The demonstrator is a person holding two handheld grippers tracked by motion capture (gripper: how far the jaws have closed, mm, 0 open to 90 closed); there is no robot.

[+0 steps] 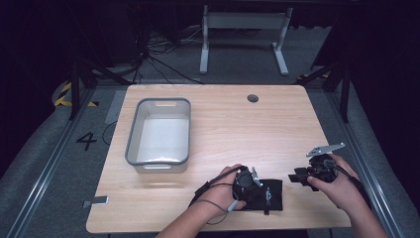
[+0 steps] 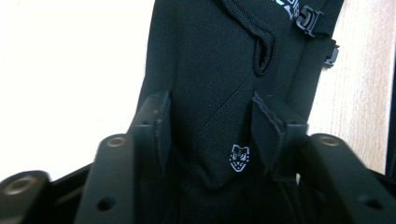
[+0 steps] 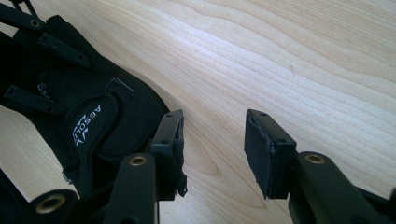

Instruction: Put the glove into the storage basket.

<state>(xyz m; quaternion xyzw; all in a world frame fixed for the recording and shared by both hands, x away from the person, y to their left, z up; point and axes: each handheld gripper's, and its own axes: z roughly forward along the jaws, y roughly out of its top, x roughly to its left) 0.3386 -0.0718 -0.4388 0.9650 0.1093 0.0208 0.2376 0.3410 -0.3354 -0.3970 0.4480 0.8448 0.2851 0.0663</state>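
Overhead, your left claw (image 1: pixel 255 181) sits on the black glove (image 1: pixel 270 194) at the counter's (image 1: pixel 233 124) near edge; the grey bin (image 1: pixel 159 131) waits well apart. Left gripper view: jaws spread, straddling the fabric, not yet pinching. Right gripper view: your right claw (image 3: pixel 214 140) gapes empty beside the glove. Squeeze left next, probably.

Matt black cloth glove (image 2: pixel 210 93) w/ woven strap, on smooth pale wood-grain table (image 3: pixel 303 56); grey plastic bin (image 1: pixel 159 131).
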